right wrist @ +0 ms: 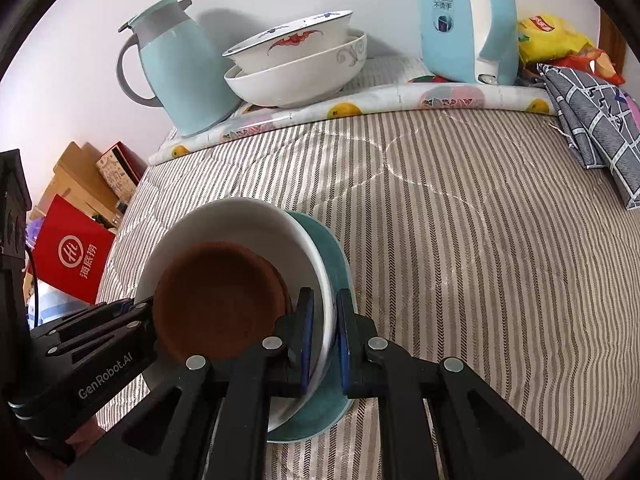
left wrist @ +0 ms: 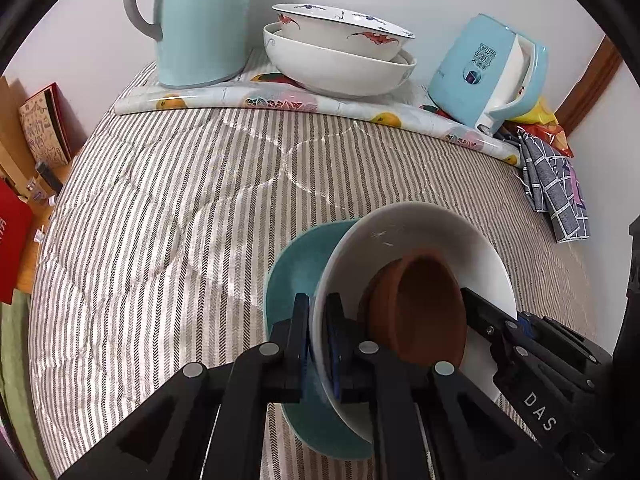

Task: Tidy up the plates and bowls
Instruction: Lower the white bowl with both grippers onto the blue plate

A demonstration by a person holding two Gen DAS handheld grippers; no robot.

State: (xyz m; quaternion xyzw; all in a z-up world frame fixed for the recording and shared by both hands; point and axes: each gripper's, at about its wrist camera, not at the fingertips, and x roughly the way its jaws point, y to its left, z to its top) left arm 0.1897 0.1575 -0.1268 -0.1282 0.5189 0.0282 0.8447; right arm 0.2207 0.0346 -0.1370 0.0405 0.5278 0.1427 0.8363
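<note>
Stack of three nested dishes sits low centre in both views: brown clay bowl (left wrist: 416, 308) inside white bowl (left wrist: 420, 240), inside teal plate (left wrist: 296, 264).

Left gripper (left wrist: 318, 344): fingers clenched on the rims of the white bowl and teal plate together, one finger outside the teal plate, one inside the white bowl. Right gripper (right wrist: 322, 336): same kind of pinch on the opposite rim. The stack is tilted in both views; cannot tell whether it touches the bed or is lifted clear.

Handling, judged: glazed ceramic, stiff, fairly heavy as a stack, slick at the rim, breakable. The clay bowl is loose inside and held by neither gripper, so it may slide or tip out if the tilt grows. Two opposed rim pinches look like the right hold; keeping the stack level matters.

Surface: striped quilted bed cover (left wrist: 180, 208), soft, uneven, poor footing for dishes. Upper centre, two more bowls nested, a painted bowl (left wrist: 340, 32) in a plain white one (left wrist: 340, 68), on a fruit-print mat (left wrist: 280, 102). Thermos jug (left wrist: 200, 20) upper left, blue kettle (left wrist: 488, 68) upper right, checked cloth (left wrist: 556, 192) at right edge. White wall behind; boxes off the left edge.
</note>
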